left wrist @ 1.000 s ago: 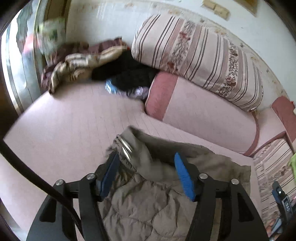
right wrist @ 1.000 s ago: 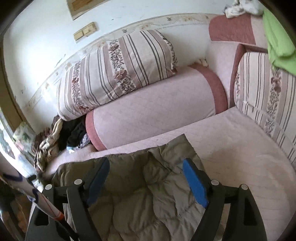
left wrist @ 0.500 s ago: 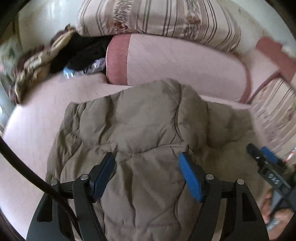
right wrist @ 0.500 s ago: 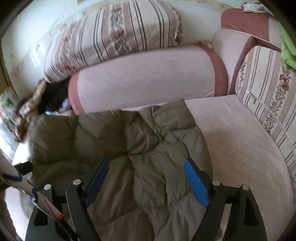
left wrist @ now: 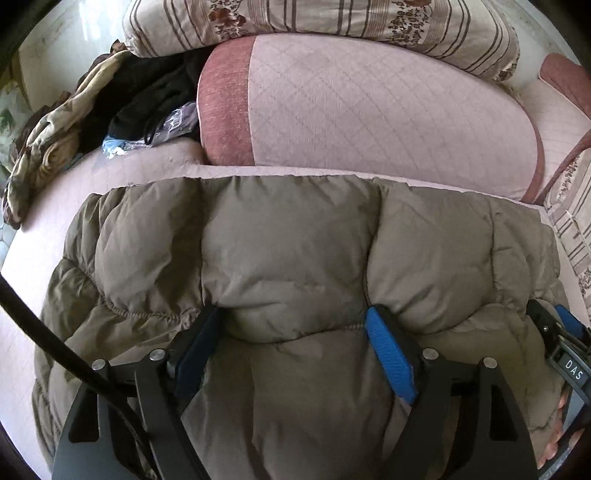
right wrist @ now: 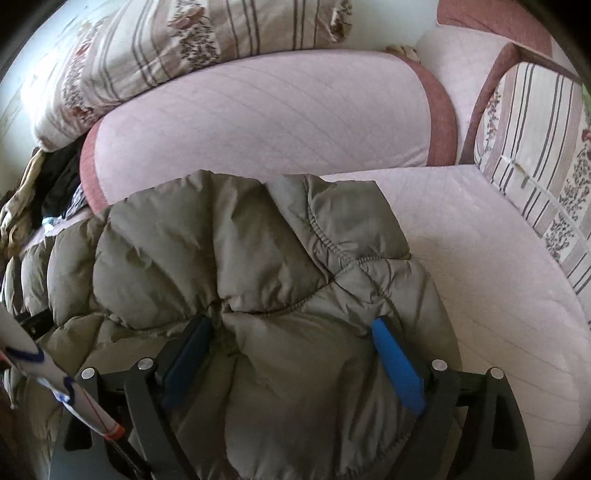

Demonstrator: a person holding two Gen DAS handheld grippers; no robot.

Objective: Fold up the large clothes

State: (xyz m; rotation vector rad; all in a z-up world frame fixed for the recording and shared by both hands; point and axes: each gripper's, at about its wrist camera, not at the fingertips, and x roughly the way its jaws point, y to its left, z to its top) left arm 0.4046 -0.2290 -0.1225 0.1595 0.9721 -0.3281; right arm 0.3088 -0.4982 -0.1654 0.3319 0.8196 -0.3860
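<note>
Olive puffer jacket point(left wrist: 288, 258) is spread across the pink sofa seat point(right wrist: 498, 280), filling the lower frame in both views. Left gripper point(left wrist: 295, 325) is held apart, fingers pressed into the padding; right gripper point(right wrist: 291, 332) likewise apart. Only the left view shows the other tool at lower right. Only the right view shows the jacket's elastic hem point(right wrist: 332, 251) at centre.

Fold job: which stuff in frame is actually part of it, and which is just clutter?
Part of the job:
- olive puffer jacket, spread on the pink mattress
- left tool, open, pressed into the jacket
- right tool, open, pressed into the jacket

Lying about:
- pink bolster
- striped floral pillow
- heap of dark and patterned clothes
- striped side cushion
</note>
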